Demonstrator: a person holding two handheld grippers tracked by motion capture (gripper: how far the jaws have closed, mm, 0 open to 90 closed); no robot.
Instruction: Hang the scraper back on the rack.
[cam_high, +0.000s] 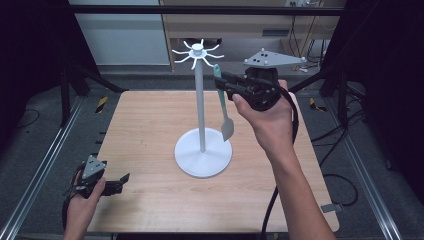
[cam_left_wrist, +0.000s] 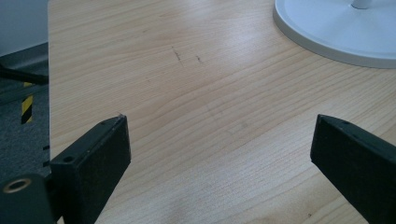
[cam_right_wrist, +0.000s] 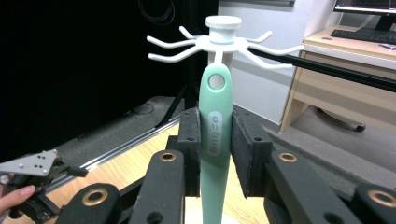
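Hanging job looks about halfway: right gripper (cam_right_wrist: 215, 154) is clamped on the spatula (cam_right_wrist: 215, 140) handle, holding it up just beside the rack (cam_high: 199, 52) hooks, hole not on one yet. Left gripper (cam_left_wrist: 219, 158) rests wide open and empty low at the worktop (cam_high: 150, 130) corner.

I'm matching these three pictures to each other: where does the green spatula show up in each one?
High view: the green spatula hangs upright right of centre, gripped near its top by the right tongs, beside the white stand's pole.
Left gripper view: the spatula is not in it.
Right gripper view: the spatula handle stands centre, clamped between the pads.
Shared landmark: the white hook stand.
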